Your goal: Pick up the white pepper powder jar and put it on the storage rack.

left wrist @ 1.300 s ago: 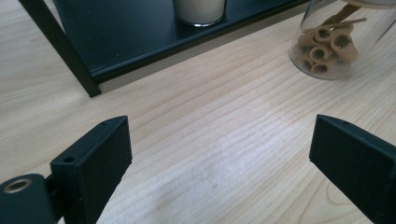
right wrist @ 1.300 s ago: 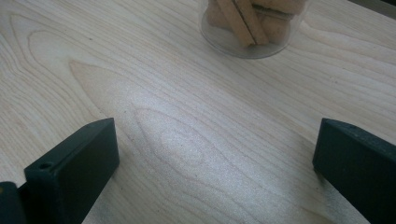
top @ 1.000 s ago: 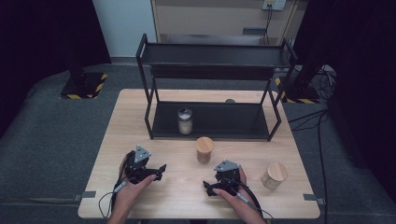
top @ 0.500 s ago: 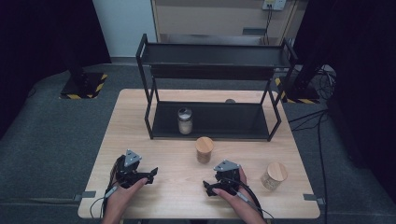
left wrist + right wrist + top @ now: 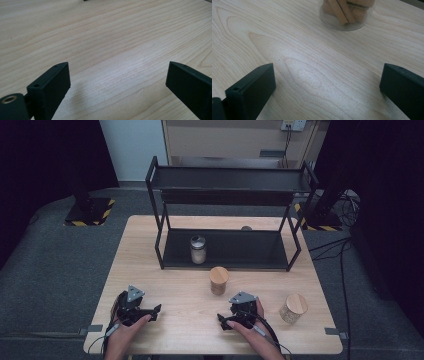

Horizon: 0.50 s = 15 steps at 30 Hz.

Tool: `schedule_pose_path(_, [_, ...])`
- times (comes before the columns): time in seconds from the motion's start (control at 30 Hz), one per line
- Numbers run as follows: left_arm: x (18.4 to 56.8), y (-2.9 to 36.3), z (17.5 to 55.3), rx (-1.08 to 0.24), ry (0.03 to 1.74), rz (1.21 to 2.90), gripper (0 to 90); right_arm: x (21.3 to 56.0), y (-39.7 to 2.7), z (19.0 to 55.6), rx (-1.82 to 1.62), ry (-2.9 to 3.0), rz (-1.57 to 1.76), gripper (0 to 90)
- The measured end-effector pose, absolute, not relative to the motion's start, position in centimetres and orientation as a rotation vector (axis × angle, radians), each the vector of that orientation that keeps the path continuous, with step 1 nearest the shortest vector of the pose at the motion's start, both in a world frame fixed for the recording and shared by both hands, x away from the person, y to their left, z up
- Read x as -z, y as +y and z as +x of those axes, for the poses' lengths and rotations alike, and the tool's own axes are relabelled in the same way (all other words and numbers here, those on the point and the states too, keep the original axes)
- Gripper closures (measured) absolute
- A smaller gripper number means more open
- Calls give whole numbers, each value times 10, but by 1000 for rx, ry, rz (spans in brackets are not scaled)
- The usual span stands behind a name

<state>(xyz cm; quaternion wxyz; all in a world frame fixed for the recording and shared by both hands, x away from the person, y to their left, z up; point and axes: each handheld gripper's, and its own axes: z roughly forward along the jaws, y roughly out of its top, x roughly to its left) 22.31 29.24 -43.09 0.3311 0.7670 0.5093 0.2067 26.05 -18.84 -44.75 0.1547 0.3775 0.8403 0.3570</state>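
The left tool (image 5: pixel 150 311) rests low over the near-left part of the wooden bench (image 5: pixel 165 285), gripped in the person's left hand (image 5: pixel 122 327), with its grey three-cornered plate facing up. In the left gripper view its two black jaws stand spread wide apart, with bare wood grain between them and nothing held.

The right tool (image 5: pixel 223 321) sits near the bench's front edge, well apart from the left tool, held in the right hand (image 5: pixel 250 322). Its jaws are likewise spread wide, empty, and the right gripper view shows bare wood between them.

Just ahead of the right tool stands a clear jar with a wooden lid (image 5: pixel 218 280); in the right gripper view the base of this jar (image 5: pixel 347 15) shows beyond the jaws, holding brown biscuit-like pieces. To the outer side of the right tool, near the bench's right front corner, stands a second wood-lidded jar (image 5: pixel 293 308), apart from the hand.

Farther ahead of both tools a black two-tier metal rack (image 5: pixel 230 217) stands across the back half of the bench. On its lower shelf, toward the left end, stands a small glass jar with a silvery lid (image 5: pixel 198 249). The upper shelf looks bare. Behind the rack's lower tier a small round dark object (image 5: pixel 246 228) lies on the bench; what it is cannot be told.
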Motion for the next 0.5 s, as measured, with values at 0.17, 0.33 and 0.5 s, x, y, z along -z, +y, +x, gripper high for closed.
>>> schedule_pose_path(0.17, [434, 295, 225, -518, 1354, 2015, 42, 447, -188, 260, -1023, 2407, 1083, 4])
schedule_pose_path(0.33, [437, 296, 227, -495, 1381, 2009, 41, 447, -187, 260, -1021, 2404, 1089, 4])
schedule_pose_path(0.5, [441, 296, 226, -517, 1371, 1999, 32, 447, -187, 259, -1020, 2402, 1091, 5])
